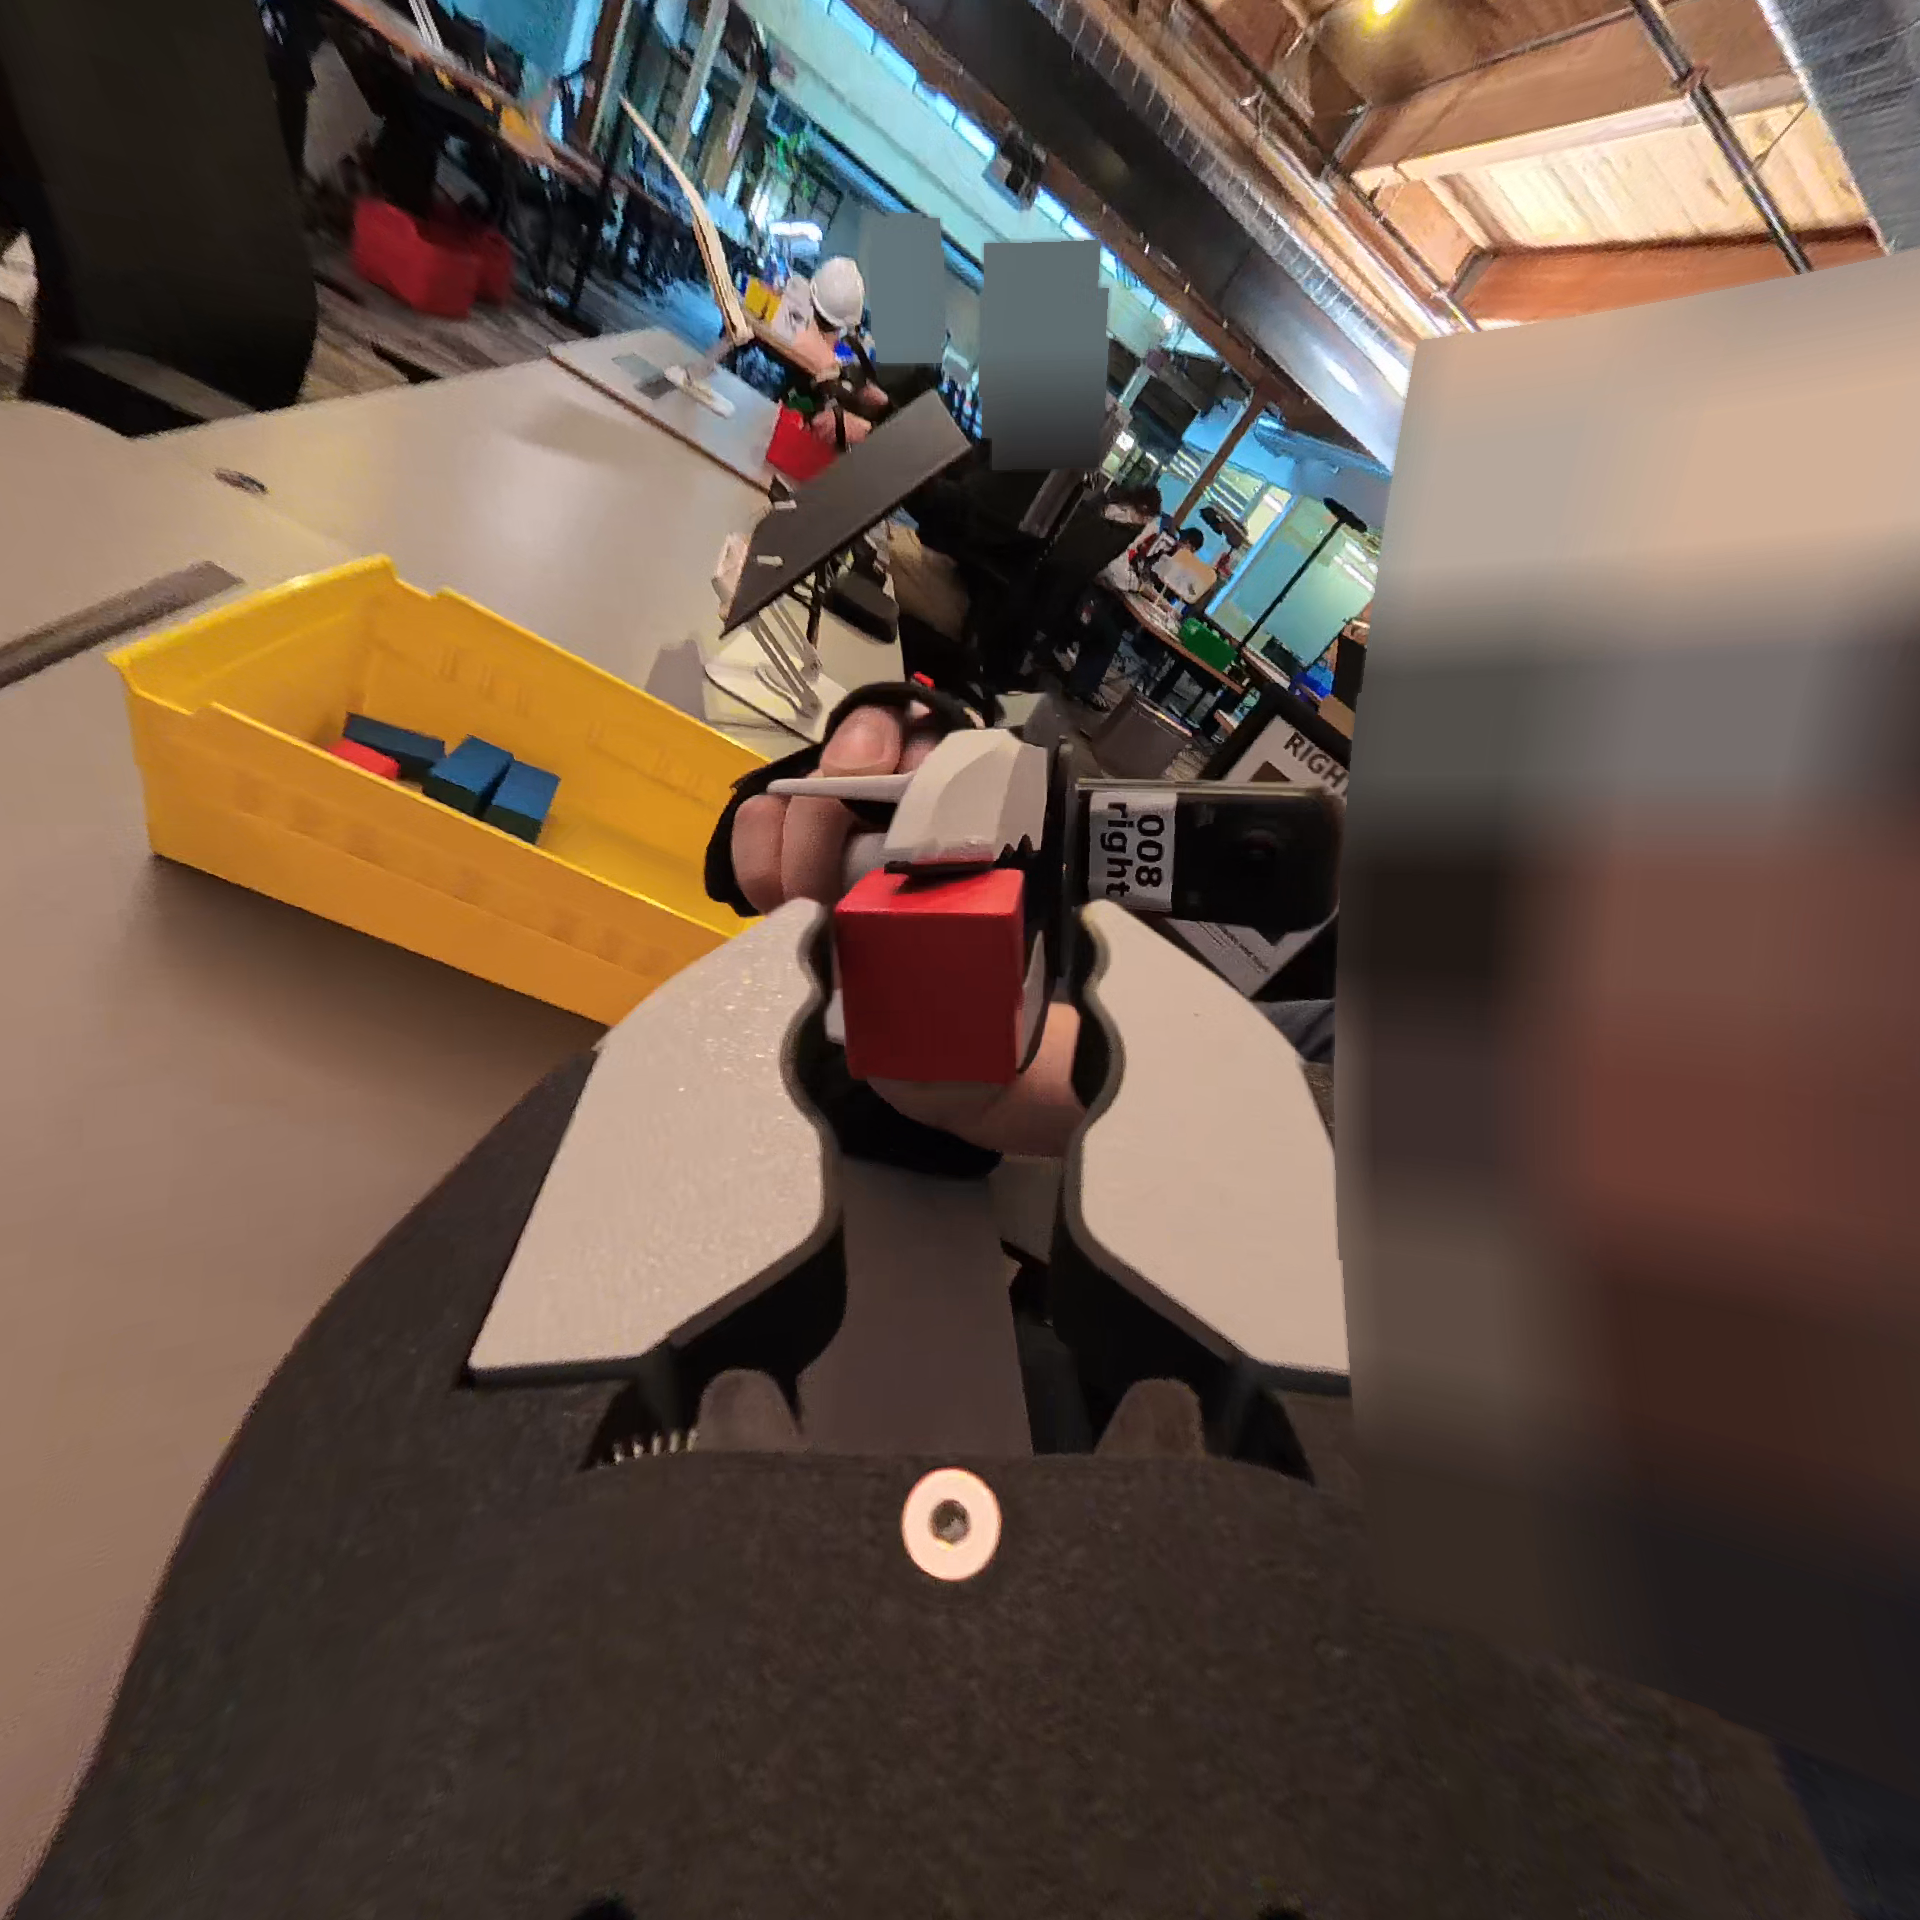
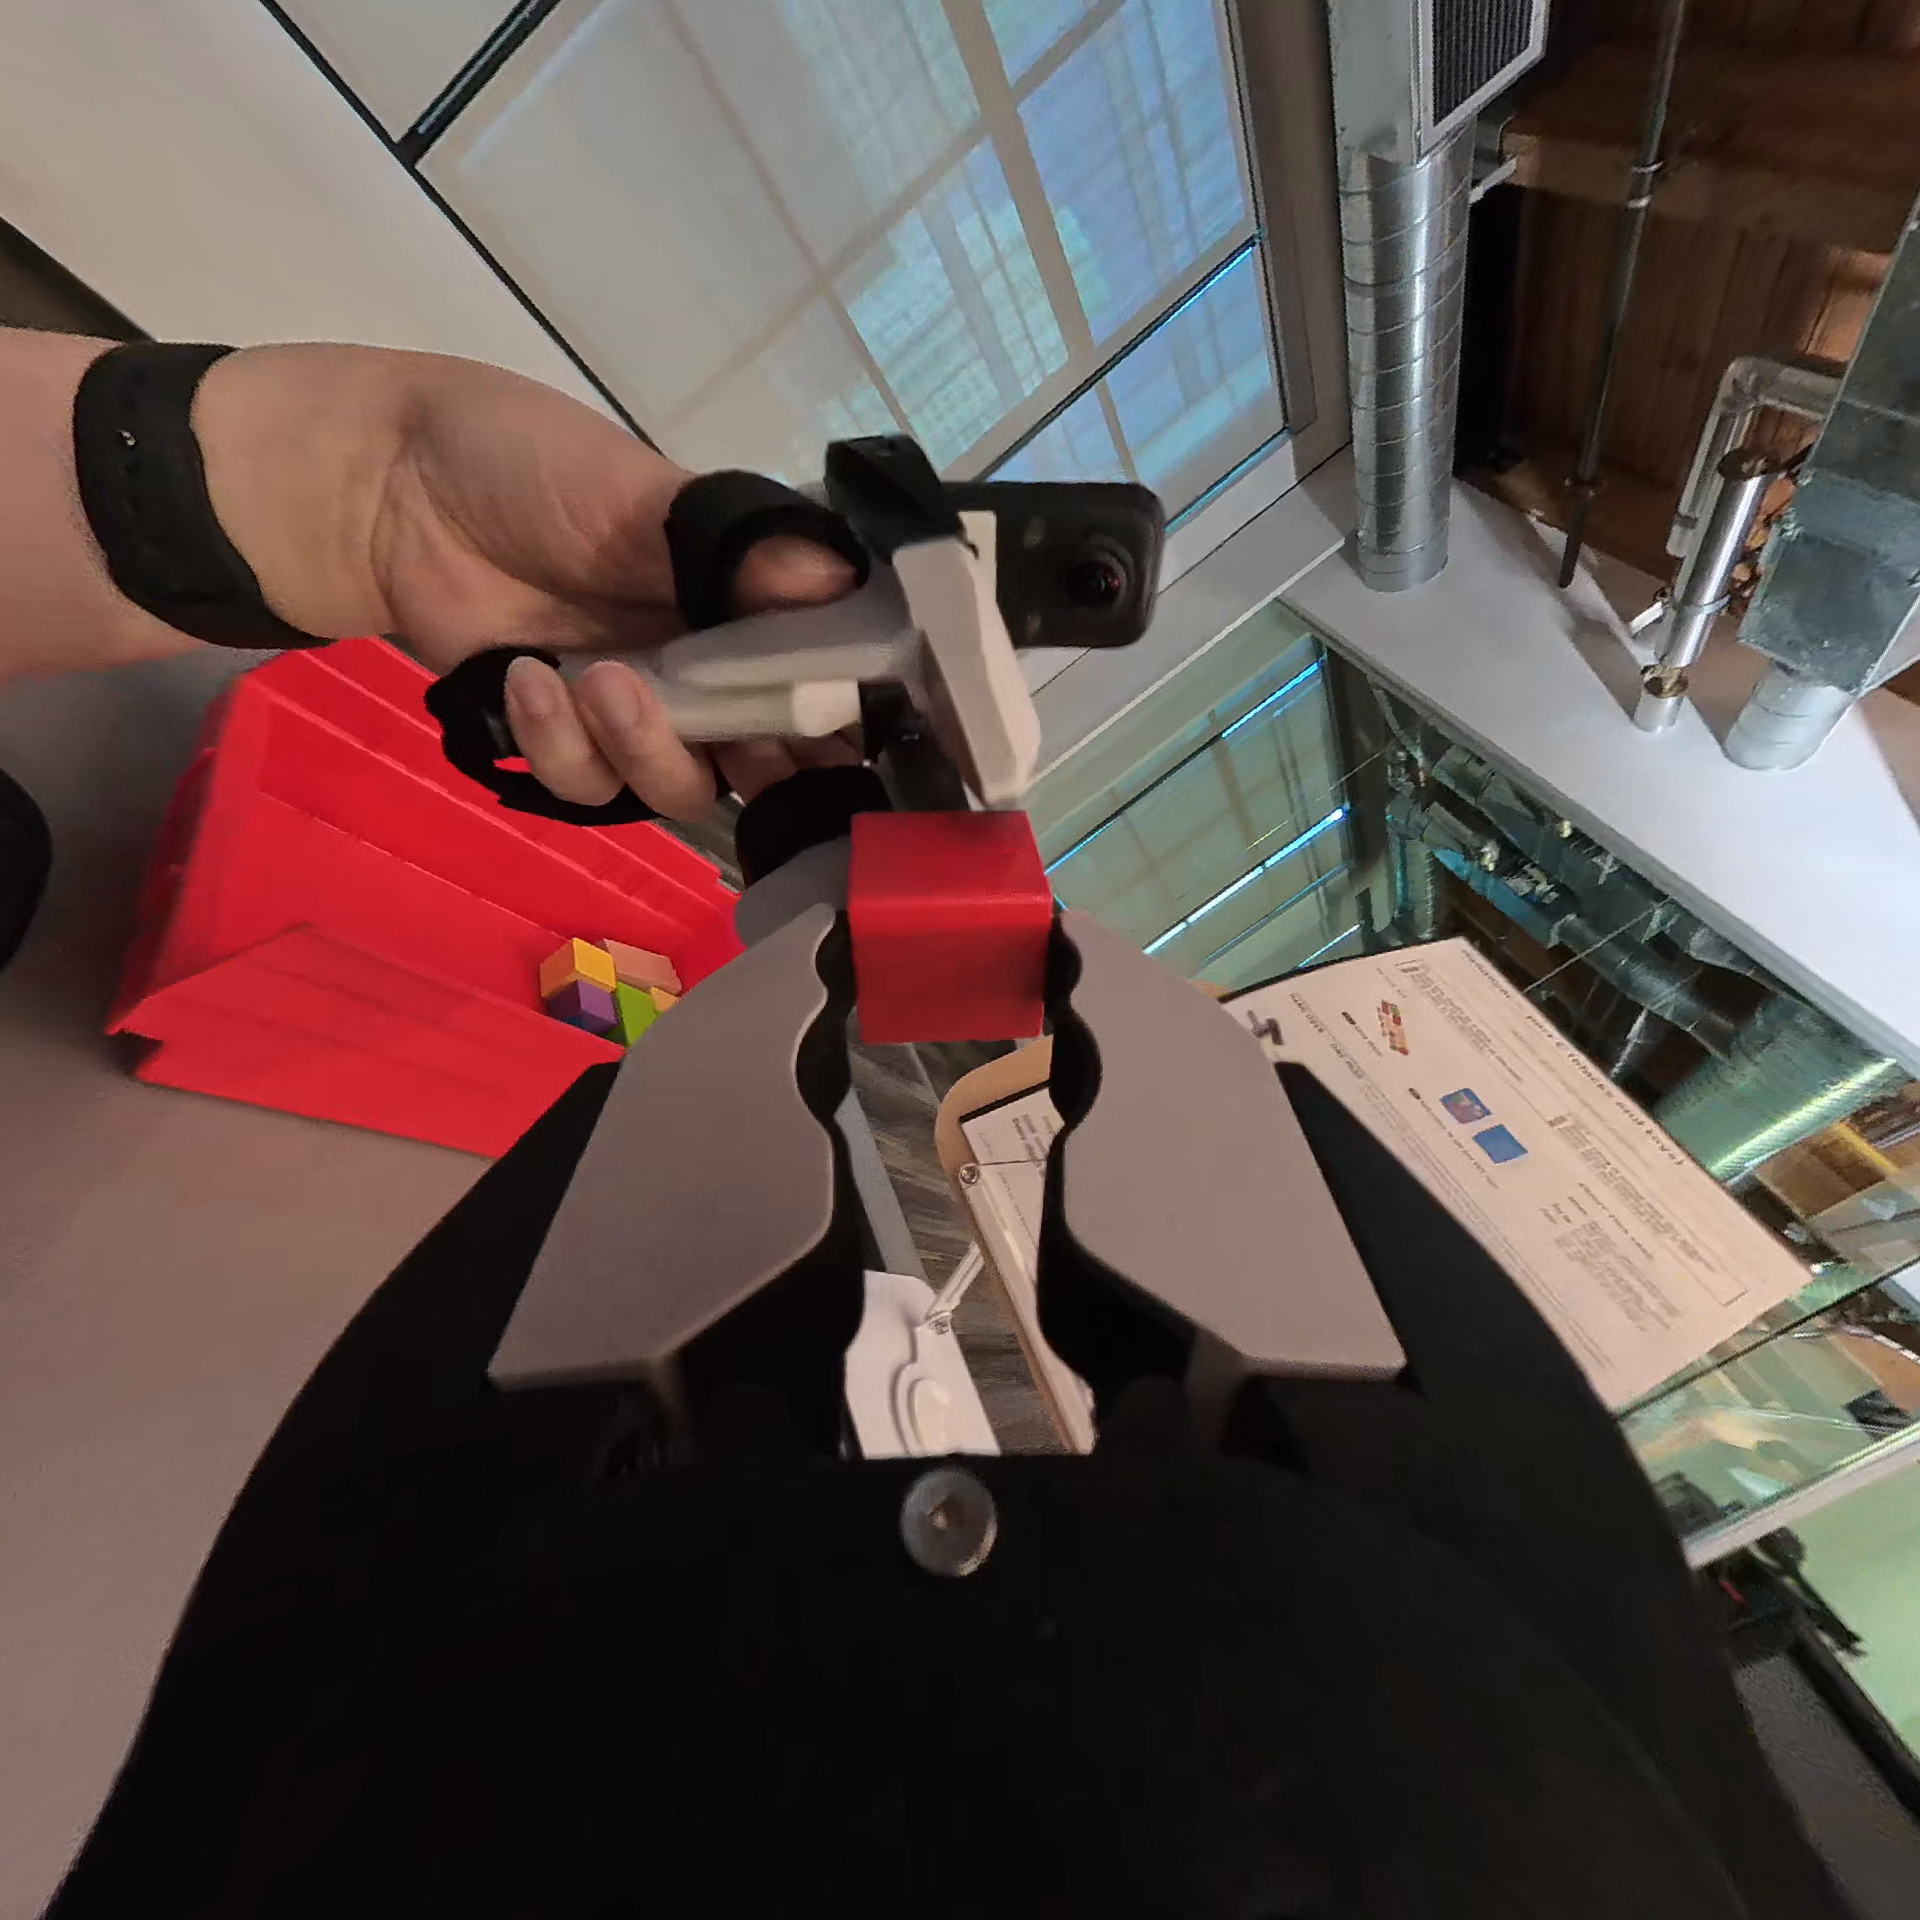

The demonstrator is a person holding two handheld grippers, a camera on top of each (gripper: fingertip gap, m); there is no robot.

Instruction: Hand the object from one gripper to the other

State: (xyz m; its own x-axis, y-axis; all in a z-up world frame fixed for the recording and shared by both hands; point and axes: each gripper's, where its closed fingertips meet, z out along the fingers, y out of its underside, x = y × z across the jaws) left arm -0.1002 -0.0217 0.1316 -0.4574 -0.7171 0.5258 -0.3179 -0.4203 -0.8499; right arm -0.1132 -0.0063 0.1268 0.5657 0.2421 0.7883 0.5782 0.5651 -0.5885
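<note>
A red block (image 1: 930,977) is in the air between both grippers, which cross at right angles. My right gripper (image 2: 945,956) is shut on the red block (image 2: 945,925), with both pads against its sides. In the left wrist view its white upper finger (image 1: 956,821) lies on top of the block. My left gripper (image 1: 945,935) is open around the block. Its left pad is at the block's edge and a small gap shows on the right side. A person's hand (image 2: 468,520) holds the left gripper.
A yellow bin (image 1: 582,914) holding blue and red blocks sits on the grey table (image 1: 260,1091) to the left. A red bin (image 2: 312,935) with small coloured blocks stands on the table behind. A printed sheet (image 2: 1507,1143) lies to the right.
</note>
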